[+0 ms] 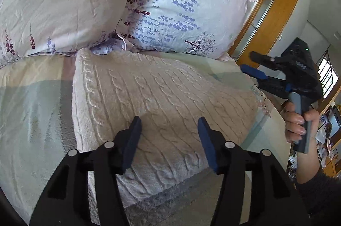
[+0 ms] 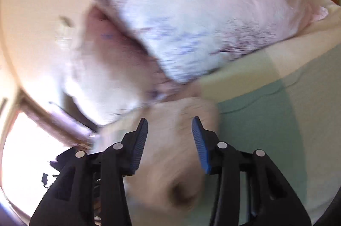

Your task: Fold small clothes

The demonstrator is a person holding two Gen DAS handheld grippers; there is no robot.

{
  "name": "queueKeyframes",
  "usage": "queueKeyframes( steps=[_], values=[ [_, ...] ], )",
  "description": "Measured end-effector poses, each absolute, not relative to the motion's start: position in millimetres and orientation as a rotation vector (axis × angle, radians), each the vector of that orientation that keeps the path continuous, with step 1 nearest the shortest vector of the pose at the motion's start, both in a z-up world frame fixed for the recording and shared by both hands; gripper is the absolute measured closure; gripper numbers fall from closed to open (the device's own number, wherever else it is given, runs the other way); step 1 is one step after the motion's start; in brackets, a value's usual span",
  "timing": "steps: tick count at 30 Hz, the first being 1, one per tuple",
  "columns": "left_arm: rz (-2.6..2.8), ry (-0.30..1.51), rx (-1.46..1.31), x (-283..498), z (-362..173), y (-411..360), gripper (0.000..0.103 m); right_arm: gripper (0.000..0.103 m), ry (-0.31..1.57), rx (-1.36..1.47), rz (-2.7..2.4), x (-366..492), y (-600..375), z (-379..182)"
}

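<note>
A cream cable-knit garment (image 1: 162, 102) lies folded into a rough rectangle on the bed. My left gripper (image 1: 169, 123) is open and empty, hovering over the garment's near part. My right gripper (image 1: 253, 65) shows at the right of the left wrist view, held in a hand above the garment's far right corner, its jaws apart. In the blurred right wrist view the right gripper (image 2: 169, 124) is open over the cream garment (image 2: 170, 157) and holds nothing.
Two floral pillows (image 1: 181, 4) (image 1: 59, 0) lie at the head of the bed behind the garment. The pale green and beige checked bedspread (image 1: 32, 111) lies around it. A wooden cabinet (image 1: 277, 13) stands at the right. A pillow (image 2: 202, 13) also fills the right wrist view.
</note>
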State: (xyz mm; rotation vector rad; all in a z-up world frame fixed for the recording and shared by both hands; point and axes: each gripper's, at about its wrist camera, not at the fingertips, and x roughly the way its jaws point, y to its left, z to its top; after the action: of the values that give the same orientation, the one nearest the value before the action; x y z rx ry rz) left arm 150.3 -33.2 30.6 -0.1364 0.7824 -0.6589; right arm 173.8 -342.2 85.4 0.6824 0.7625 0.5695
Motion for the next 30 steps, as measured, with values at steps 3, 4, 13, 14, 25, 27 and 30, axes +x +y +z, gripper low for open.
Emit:
queueKeyframes(
  steps=[3, 4, 13, 14, 25, 27, 30],
  values=[
    [-0.644, 0.765, -0.100, 144.5, 34.7, -44.6, 0.032, 0.047, 0.812, 0.624, 0.672, 151.8, -315.5, 80.1],
    [-0.636, 0.753, -0.082, 141.2, 35.3, -47.6, 0.030, 0.046, 0.853, 0.577, 0.635, 152.4, -308.7, 70.9],
    [-0.443, 0.689, -0.057, 75.1, 54.3, -12.1, 0.004, 0.017, 0.814, 0.521, 0.433, 118.6, -312.5, 63.8],
    [-0.378, 0.700, -0.066, 69.1, 50.0, -4.7, 0.002, 0.007, 0.785, 0.504, 0.422, 109.6, -312.6, 67.3],
    [-0.124, 0.840, 0.023, 69.2, 5.0, -6.5, 0.002, 0.001, 0.906, 0.191, 0.166, 62.1, -251.6, 22.2],
    [-0.125, 0.859, 0.030, 71.3, -0.2, -11.1, 0.002, 0.001, 0.927, 0.135, 0.135, 64.9, -241.2, 17.0],
    [-0.093, 0.911, 0.053, 76.9, -6.8, -14.6, 0.002, 0.001, 0.953, 0.053, 0.094, 65.7, -230.3, 14.3]
  ],
)
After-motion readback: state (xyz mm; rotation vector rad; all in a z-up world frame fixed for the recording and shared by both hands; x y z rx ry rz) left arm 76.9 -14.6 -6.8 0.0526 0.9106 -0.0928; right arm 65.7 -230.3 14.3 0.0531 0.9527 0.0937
